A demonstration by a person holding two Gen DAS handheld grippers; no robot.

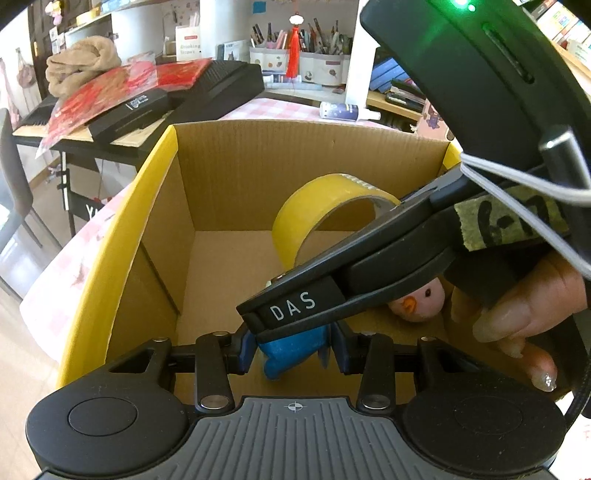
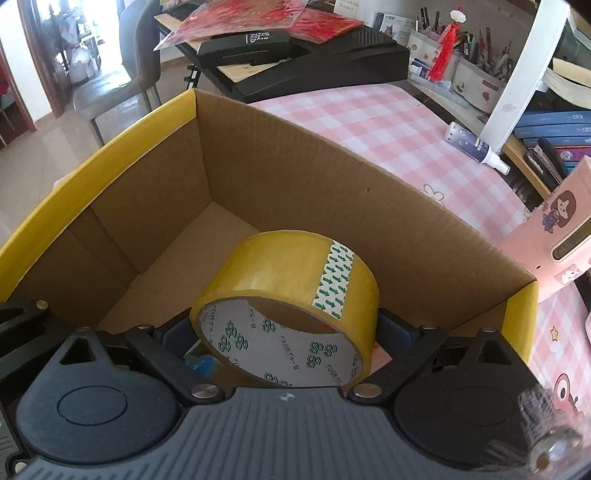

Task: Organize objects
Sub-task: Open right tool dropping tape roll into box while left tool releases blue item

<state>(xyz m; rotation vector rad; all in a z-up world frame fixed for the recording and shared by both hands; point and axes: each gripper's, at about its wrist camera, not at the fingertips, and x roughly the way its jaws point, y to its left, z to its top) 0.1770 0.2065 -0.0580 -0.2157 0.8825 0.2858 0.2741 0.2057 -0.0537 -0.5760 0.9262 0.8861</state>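
Note:
A cardboard box with yellow-taped rims stands on the pink checked table; it also shows in the right wrist view. My right gripper is shut on a yellow tape roll and holds it inside the box. In the left wrist view the right gripper crosses in front, with the tape roll behind it. My left gripper is shut on a blue toy low in the box. A pink duck-like toy lies at the box's right side.
A black keyboard with red papers stands behind the box. A small spray bottle lies on the table at the right, near a white shelf with books. A pink box stands at the right. A chair is on the left.

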